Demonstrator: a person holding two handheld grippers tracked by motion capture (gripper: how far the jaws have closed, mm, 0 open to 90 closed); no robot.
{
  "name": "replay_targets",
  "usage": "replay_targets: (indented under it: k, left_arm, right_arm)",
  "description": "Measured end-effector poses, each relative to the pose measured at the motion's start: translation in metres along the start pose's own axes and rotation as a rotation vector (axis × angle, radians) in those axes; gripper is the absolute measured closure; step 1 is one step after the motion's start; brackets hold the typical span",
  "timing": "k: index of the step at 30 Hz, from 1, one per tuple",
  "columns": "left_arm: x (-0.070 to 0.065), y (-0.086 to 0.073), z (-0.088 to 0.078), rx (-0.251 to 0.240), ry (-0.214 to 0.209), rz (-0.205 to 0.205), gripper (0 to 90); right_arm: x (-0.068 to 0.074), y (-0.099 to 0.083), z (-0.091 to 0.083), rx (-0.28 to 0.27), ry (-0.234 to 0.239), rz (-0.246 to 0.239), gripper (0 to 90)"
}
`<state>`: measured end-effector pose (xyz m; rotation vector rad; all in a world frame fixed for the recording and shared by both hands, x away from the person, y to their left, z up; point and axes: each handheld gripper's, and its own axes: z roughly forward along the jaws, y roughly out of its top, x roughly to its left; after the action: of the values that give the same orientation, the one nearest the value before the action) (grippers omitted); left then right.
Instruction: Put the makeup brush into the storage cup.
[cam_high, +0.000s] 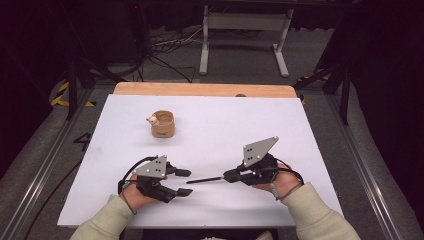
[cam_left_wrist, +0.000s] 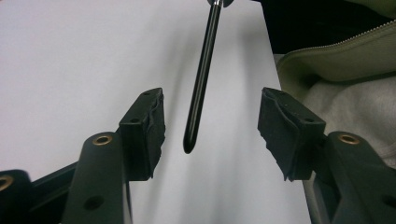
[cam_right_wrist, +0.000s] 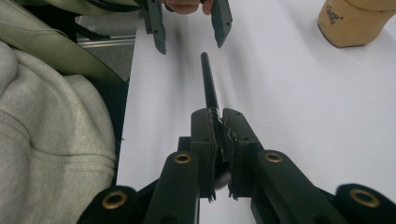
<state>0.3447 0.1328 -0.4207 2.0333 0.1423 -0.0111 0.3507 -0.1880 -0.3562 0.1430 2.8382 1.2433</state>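
Note:
A slim black pen (cam_high: 205, 179) hangs level just above the white table (cam_high: 250, 120), between the two hands. My right gripper (cam_high: 227, 176) is shut on its thick end; in the right gripper view the jaws (cam_right_wrist: 218, 112) pinch the pen (cam_right_wrist: 208, 81), which points away toward the left gripper (cam_right_wrist: 189, 32). My left gripper (cam_high: 189, 182) is open. In the left gripper view the pen tip (cam_left_wrist: 201, 84) reaches into the gap of that gripper (cam_left_wrist: 211, 100) and touches neither pad.
A tan cup (cam_high: 163, 125) with a small pale figure on its rim stands at the table's far left, also in the right gripper view (cam_right_wrist: 355, 23). A wooden strip (cam_high: 200, 89) edges the far side. A pale jacket (cam_right_wrist: 42, 140) lies at the near edge.

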Motion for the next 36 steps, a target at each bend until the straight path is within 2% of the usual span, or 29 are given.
replay_targets:
  k: [7,13,17,27,28,30,36]
  left_arm:
    - [0.005,0.007,0.000,0.006,0.004,-0.021,34.7]
    - [0.008,0.011,0.002,0.015,0.009,-0.031,32.1]
    - [0.013,0.013,0.004,0.024,0.008,-0.081,24.5]
    - [0.013,0.016,0.009,0.027,0.022,-0.081,9.5]
    - [0.013,0.016,0.009,0.027,0.022,-0.081,8.9]
    - [0.012,0.017,0.009,0.035,0.050,-0.070,8.9]
    - [0.012,0.018,0.013,0.056,0.054,-0.069,7.3]
  right_arm:
    - [-0.001,0.021,-0.002,0.096,-0.002,-0.035,83.8]
    - [-0.003,0.035,-0.003,0.158,-0.005,-0.042,83.8]
    - [-0.005,0.043,-0.003,0.194,-0.002,-0.054,83.8]
    - [-0.007,0.061,0.000,0.296,0.005,-0.076,83.9]
    - [-0.007,0.061,0.000,0.296,0.005,-0.076,83.9]
    - [-0.007,0.064,0.001,0.315,0.002,-0.081,83.9]
    - [-0.009,0.074,0.006,0.370,0.009,-0.095,83.9]
